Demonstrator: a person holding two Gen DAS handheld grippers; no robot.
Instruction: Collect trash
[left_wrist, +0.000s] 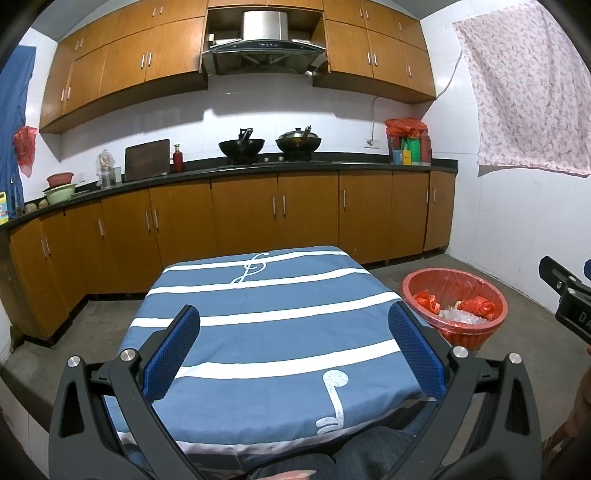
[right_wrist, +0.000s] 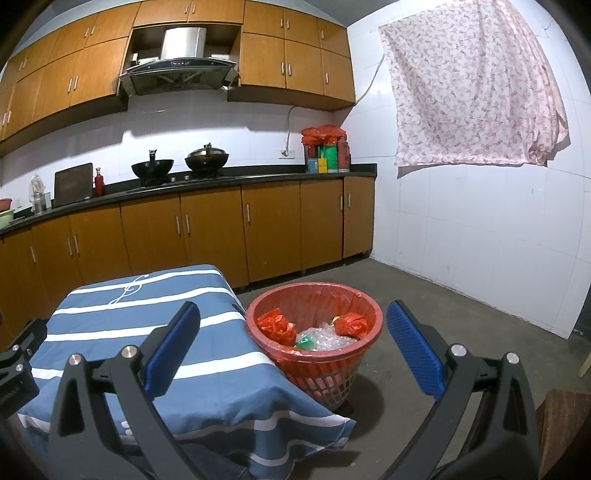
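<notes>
Both grippers are spread wide with nothing between the blue pads. The left gripper (left_wrist: 293, 345) hangs over the near part of a table (left_wrist: 258, 295) covered in a blue cloth with white stripes and music notes, not touching it as far as I can tell. The right gripper (right_wrist: 293, 345) is just as wide open and empty, framing the table's right corner and the trash basket (right_wrist: 314, 328) sitting on the concrete floor right beside the table.

The trash is all in the basket: two crumpled red plastic bags (right_wrist: 275, 325), clear crinkly plastic (right_wrist: 328, 338) and something green (right_wrist: 304, 343) tucked under it. The basket is lined with a red bag folded over the rim (the grey lattice wall shows below it).

The right wrist view gives the good look down into the basket, green bit included. The left wrist view only catches the basket off to the right side, so you see red bags and clear plastic but no green. It does show the tip of the right gripper poking in at the far right edge, plus the tabletop, which looks bare. Likewise the left gripper's black frame peeks in at the left edge of the right view.

Behind it all is a kitchen counter (left_wrist: 258, 168) with two woks (left_wrist: 242, 146) on the stove, wooden cabinets and a floral cloth (right_wrist: 472, 85) hung on the white tiled wall.
</notes>
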